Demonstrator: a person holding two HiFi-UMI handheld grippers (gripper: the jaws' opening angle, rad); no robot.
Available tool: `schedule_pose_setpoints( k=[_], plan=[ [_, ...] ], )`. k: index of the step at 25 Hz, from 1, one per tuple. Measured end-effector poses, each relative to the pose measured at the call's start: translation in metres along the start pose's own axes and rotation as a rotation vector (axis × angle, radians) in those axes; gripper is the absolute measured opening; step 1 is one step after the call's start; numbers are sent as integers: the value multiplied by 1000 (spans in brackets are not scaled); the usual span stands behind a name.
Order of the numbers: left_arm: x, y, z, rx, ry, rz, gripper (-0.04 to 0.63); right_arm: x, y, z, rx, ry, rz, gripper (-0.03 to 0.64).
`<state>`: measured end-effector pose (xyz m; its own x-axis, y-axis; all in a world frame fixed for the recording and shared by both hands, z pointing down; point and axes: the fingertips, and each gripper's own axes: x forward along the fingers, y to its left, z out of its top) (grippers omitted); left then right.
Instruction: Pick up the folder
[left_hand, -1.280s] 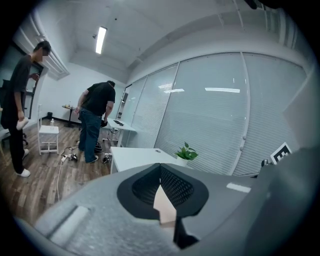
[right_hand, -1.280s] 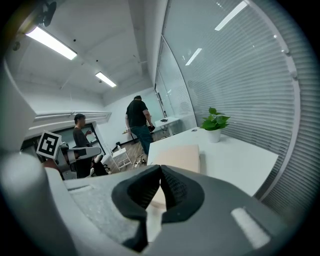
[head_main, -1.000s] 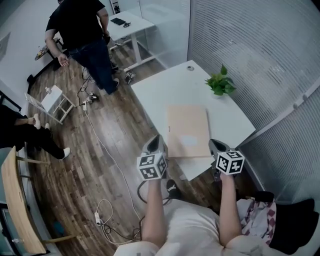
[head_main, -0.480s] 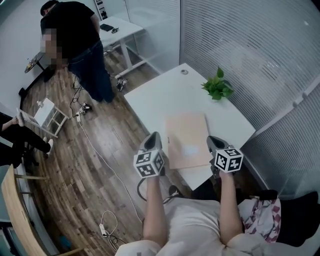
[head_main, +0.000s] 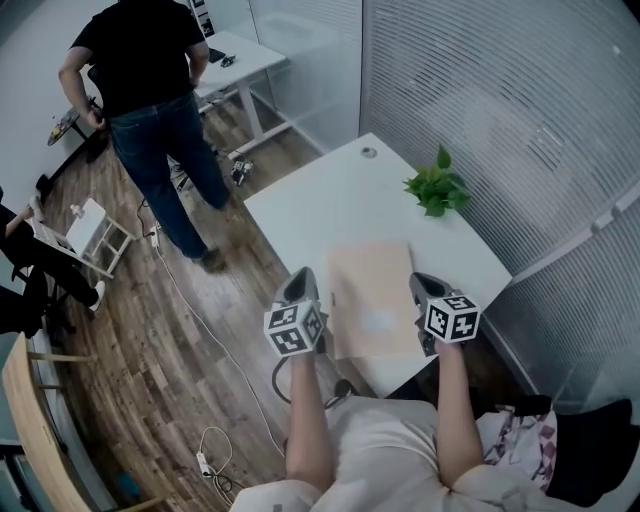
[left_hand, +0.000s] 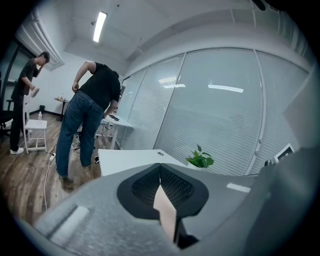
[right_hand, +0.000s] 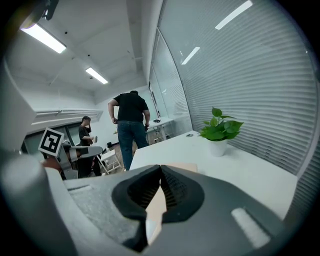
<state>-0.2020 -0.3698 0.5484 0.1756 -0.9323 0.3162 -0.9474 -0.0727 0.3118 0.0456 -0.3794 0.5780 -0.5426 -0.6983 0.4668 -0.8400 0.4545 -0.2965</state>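
A tan folder (head_main: 370, 300) lies flat on the white table (head_main: 330, 200), close to its near corner. My left gripper (head_main: 303, 285) hovers at the folder's left side, over the table's edge. My right gripper (head_main: 420, 285) hovers at the folder's right side. Both point forward and slightly down, shut, with nothing between the pads. In the left gripper view the shut left gripper (left_hand: 160, 167) shows a sliver of folder (left_hand: 166, 212) below its tips. The right gripper view shows the shut right gripper (right_hand: 161, 170) with the folder (right_hand: 156, 206) beneath and ahead of it.
A potted plant (head_main: 438, 185) stands at the table's far right, by the blinds on the glass wall (head_main: 500, 100). A person in dark clothes (head_main: 150, 80) stands on the wood floor to the left. Cables (head_main: 215, 330) run along the floor, and a second desk (head_main: 235, 60) stands behind.
Both grippers have moved forward and now flank the folder instead of trailing its near edge. The person in dark clothes has stepped away from the far desk.
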Motion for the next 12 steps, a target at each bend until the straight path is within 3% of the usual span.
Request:
schedule_pose_setpoints(
  k=[8, 12],
  plan=[
    [27, 11, -39, -51, 127, -8, 8, 22, -23, 0, 105, -50, -9, 3],
    [49, 19, -70, -4, 222, 8, 8, 39, -40, -14, 131, -4, -4, 25]
  ],
)
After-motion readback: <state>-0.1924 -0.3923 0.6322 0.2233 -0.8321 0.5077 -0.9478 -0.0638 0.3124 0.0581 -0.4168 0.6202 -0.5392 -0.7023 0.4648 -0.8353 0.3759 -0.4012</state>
